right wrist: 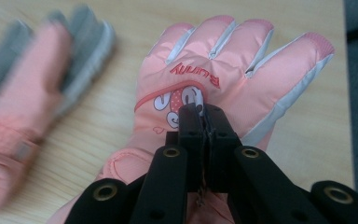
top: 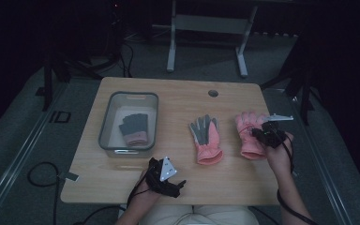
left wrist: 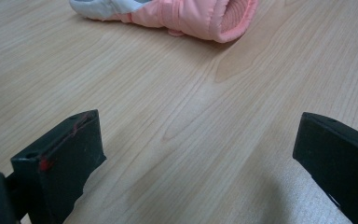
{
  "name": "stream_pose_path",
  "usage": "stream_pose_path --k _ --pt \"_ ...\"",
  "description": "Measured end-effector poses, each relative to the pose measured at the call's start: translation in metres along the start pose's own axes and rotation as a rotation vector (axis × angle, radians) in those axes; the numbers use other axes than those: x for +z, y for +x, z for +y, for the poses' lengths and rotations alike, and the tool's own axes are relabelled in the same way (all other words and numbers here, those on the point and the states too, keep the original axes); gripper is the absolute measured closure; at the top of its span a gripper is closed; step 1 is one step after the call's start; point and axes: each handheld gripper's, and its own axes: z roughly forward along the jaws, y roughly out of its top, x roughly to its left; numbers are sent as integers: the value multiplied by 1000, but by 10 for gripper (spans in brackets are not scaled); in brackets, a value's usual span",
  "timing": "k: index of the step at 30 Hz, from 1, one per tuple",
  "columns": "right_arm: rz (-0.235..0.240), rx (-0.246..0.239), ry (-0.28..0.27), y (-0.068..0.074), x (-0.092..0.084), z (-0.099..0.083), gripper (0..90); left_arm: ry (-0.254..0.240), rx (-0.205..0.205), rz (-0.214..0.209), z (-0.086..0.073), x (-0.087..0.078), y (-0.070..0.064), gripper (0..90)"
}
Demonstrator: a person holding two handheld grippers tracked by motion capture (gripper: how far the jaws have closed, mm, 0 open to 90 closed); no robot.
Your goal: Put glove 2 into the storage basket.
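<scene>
Two pink ski gloves lie on the wooden table (top: 178, 98). The right glove (right wrist: 242, 60) lies back up, with a cartoon patch and red lettering. My right gripper (right wrist: 204, 114) is shut on the fabric at that patch; in the high view it (top: 261, 134) sits over this glove (top: 247, 140). The middle glove (top: 206, 138) lies palm up, with grey fingers. My left gripper (left wrist: 200, 126) stands open above bare wood, with the middle glove's cuff (left wrist: 205, 18) farther ahead. In the high view the left gripper (top: 172, 180) is near the table's front edge.
A clear plastic bin (top: 110, 124) stands on the table's left half and holds a grey knit glove (top: 134, 127) with a pink cuff. A round cable hole (top: 213, 93) is near the far edge. A white desk frame (top: 206, 28) stands behind the table.
</scene>
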Motion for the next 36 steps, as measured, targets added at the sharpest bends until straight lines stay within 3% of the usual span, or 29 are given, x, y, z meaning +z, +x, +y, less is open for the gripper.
stream_pose_path --k 5,18,19,21,26,36 --pt "11 -13 -64 12 -21 21 873 -4 -6 2 0 0 0 12" --pt "34 -70 -144 57 -53 65 877 -1 1 4 0 0 0 12" --pt "34 -70 -144 57 -53 65 877 -1 1 4 0 0 0 13" --pt "55 -82 -167 73 -56 73 876 -9 1 5 0 0 0 12" --pt "85 -98 -193 94 -57 81 876 -10 5 4 0 0 -1 12" --pt "118 -138 -168 128 -46 82 876 -9 5 -4 0 0 0 12"
